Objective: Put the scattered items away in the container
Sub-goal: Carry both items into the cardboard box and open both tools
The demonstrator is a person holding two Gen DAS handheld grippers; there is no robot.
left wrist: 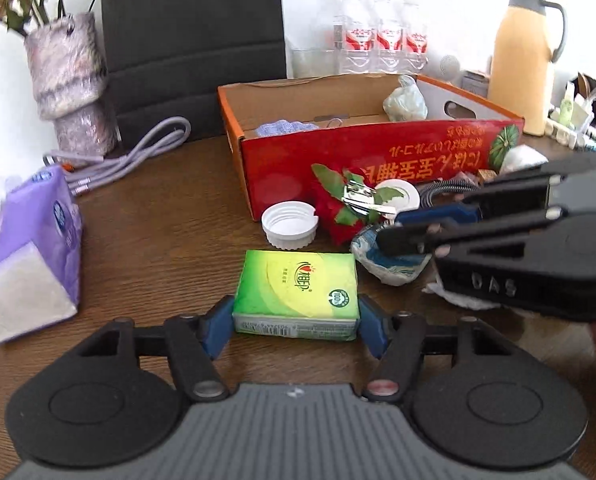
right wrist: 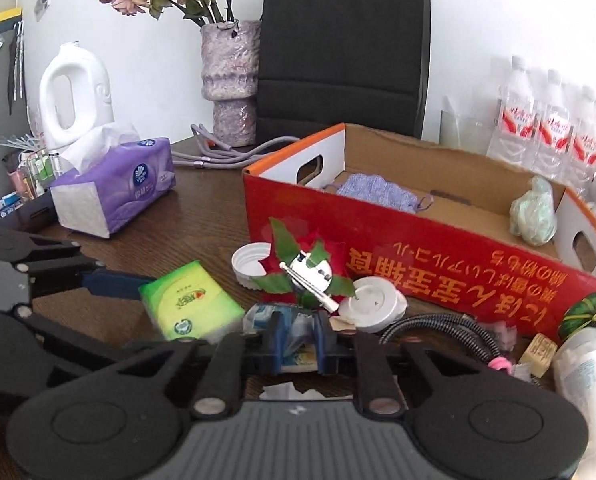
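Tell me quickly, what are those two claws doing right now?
Left gripper clamped on green tissue pack. Right gripper shut on crumpled blue-white wrapper. Both on the table, short of red box. White cap and fake rose between.

Left gripper (left wrist: 296,322), low and near on the left of the scene, points forward and down; its blue pads (left wrist: 371,330) press both sides of a green tissue pack (left wrist: 296,294). Right gripper (right wrist: 299,340), just right of it and angled toward the left, also tilts down; its jaws stand pinched almost together on a crumpled blue-and-white wrapper (right wrist: 298,330). A fingertip shows at each view's near edge.
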